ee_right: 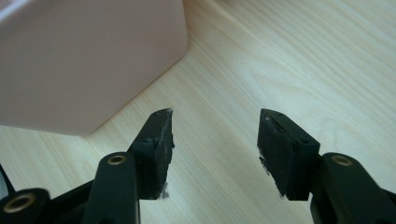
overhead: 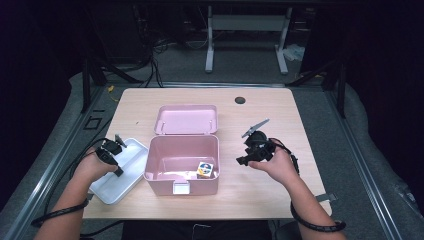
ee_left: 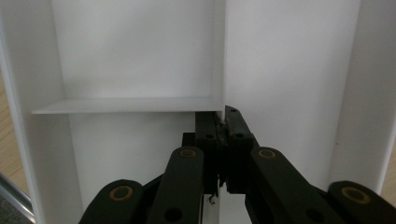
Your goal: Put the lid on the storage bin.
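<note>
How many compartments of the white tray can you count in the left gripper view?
3. In the white tray, one compartment lies upper left, one lower left below the cross divider, and one long one on the right. More may lie out of frame.

The table (overhead: pixel 260 195) is a light wood top with rounded corners and a dark round hole (overhead: pixel 240 100) near its far edge. A pink box (overhead: pixel 182 172) stands open near the table's middle, its lid (overhead: pixel 186 119) hinged back and resting on the wood behind it. A white tray (overhead: pixel 120 175) lies just left of the box, overhanging the table's near left edge.
</note>
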{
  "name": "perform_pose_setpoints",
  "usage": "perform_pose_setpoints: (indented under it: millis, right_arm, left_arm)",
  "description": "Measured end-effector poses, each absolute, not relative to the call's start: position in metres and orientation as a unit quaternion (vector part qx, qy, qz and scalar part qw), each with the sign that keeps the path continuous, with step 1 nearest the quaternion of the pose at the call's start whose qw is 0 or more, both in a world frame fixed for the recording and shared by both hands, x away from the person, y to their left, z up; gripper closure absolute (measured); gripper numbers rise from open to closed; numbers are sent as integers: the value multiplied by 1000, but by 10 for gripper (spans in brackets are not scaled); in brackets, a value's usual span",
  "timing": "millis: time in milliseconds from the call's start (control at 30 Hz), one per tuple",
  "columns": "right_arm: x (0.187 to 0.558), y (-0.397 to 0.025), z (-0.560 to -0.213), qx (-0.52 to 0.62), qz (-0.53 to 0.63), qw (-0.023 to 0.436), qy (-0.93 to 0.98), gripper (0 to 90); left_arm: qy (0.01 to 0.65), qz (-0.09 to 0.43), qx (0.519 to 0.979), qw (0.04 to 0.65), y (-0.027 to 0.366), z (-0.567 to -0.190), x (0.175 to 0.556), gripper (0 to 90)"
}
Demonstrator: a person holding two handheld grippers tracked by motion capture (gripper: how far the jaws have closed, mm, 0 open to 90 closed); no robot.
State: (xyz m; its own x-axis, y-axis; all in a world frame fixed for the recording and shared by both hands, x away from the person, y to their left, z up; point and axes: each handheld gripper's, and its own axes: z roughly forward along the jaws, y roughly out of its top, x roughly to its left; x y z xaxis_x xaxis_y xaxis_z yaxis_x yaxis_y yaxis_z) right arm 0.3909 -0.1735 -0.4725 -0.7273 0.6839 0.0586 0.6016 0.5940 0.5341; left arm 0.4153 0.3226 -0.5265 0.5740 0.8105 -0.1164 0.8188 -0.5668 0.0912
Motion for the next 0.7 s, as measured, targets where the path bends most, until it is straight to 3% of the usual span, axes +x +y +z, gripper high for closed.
perform_pose_setpoints:
  millis: [200, 400, 533, 700]
  right_arm:
    - [379, -178, -488, 377, 311, 71, 870, 459]
    - [376, -183, -490, 379, 331, 97, 859, 464]
    - [374, -187, -497, 383, 336, 97, 855, 466]
    - [372, -189, -502, 385, 333, 95, 855, 465]
  left_arm:
    - [464, -27, 884, 55, 320, -526, 416, 865]
    - [477, -36, 876, 59, 321, -526, 417, 849]
    - [482, -43, 873, 59, 321, -526, 417, 802]
    - [476, -24, 878, 51, 318, -526, 416, 838]
